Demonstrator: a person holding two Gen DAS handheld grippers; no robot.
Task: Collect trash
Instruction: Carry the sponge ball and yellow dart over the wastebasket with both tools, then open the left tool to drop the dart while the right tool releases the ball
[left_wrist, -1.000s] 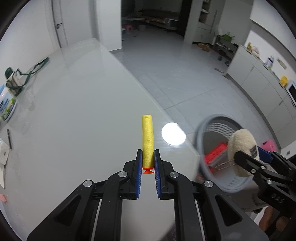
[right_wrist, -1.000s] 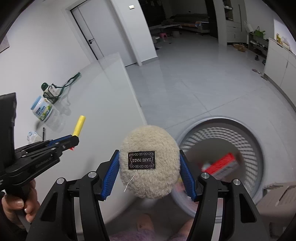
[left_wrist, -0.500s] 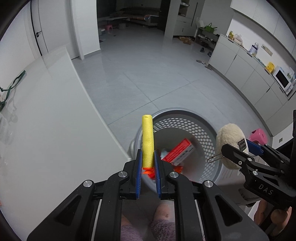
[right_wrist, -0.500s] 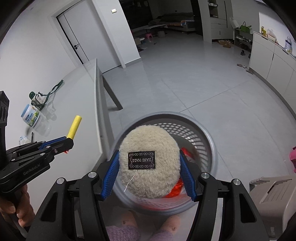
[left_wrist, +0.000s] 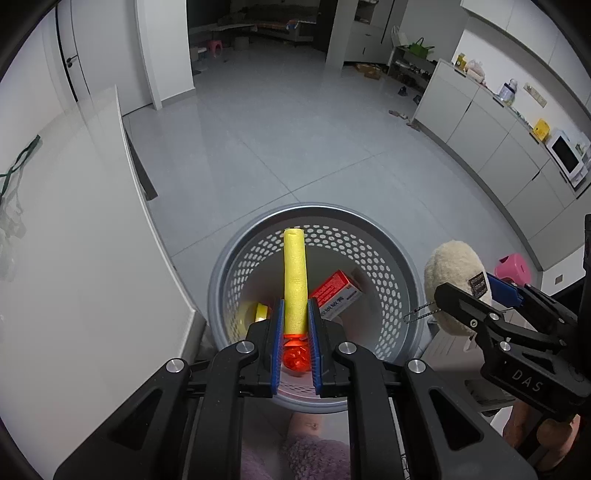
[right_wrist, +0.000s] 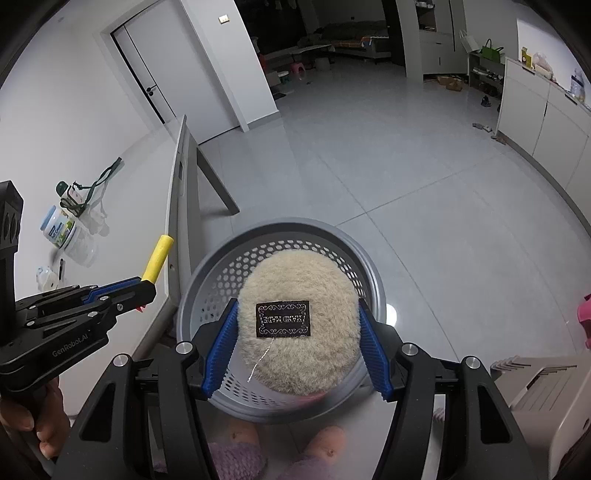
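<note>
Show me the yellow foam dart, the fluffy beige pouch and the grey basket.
yellow foam dart (left_wrist: 294, 280), left wrist view, mid shaft.
fluffy beige pouch (right_wrist: 295, 288), right wrist view, fur above label.
grey basket (left_wrist: 369, 221), left wrist view, far rim.

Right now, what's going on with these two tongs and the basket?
A person is collecting trash with handheld tongs. The left tongs are clamped on a yellow foam dart, held over the grey perforated basket on the floor beside the white table. The right tongs grip a beige fluffy pouch, also above the basket. A red box already lies inside. Neither item has been dropped yet.
</note>
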